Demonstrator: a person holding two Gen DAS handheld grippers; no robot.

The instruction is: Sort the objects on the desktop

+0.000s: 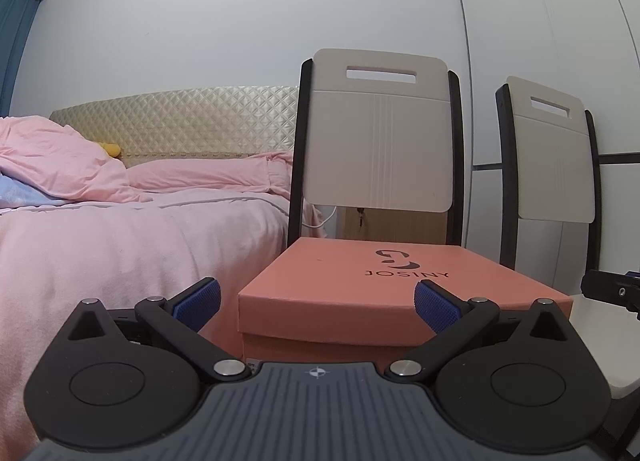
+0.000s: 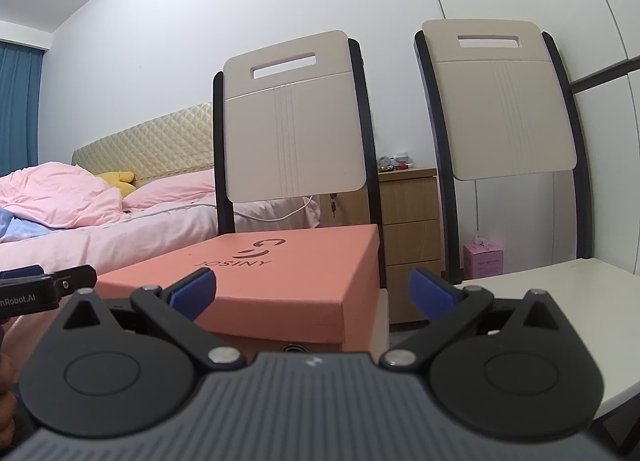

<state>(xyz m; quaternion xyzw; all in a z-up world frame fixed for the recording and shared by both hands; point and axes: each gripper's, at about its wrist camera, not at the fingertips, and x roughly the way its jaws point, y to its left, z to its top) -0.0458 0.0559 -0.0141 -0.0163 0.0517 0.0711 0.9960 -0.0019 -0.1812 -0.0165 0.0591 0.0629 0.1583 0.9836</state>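
- The left gripper (image 1: 318,303) stands nearest in its own view, its two blue-padded fingers (image 1: 199,301) spread wide apart with nothing between them; it looks square onto the front of the box, which I judge to be a lining-up pose, not a grasp.
- The right gripper (image 2: 312,295) is likewise spread wide and empty, aimed at the box's right front corner and the gap between the seats; its tip also shows at the right edge of the left view.
- That makes two grippers, both unloaded, one towards each side of the box, which suggests a two-handed lift or lid removal is intended.
- The task's thing in reach is one salmon-pink shoebox (image 1: 400,285), marked JOSINY, lid shut, lying flat on the seat of the nearer chair (image 1: 380,133). Probably it serves as the container for sorting, though nothing loose to sort is visible on the seats.
- A second chair (image 2: 500,101) of the same make stands just beside it, its white seat (image 2: 560,293) bare: two chairs in all.
- Beyond, one bed (image 1: 120,245) with pink bedding, one quilted headboard (image 1: 180,121) and one yellow plush toy (image 2: 118,179).
- Farthest, one wooden nightstand (image 2: 412,237) bearing small items too small to count, and one small pink box (image 2: 482,261) on the floor.
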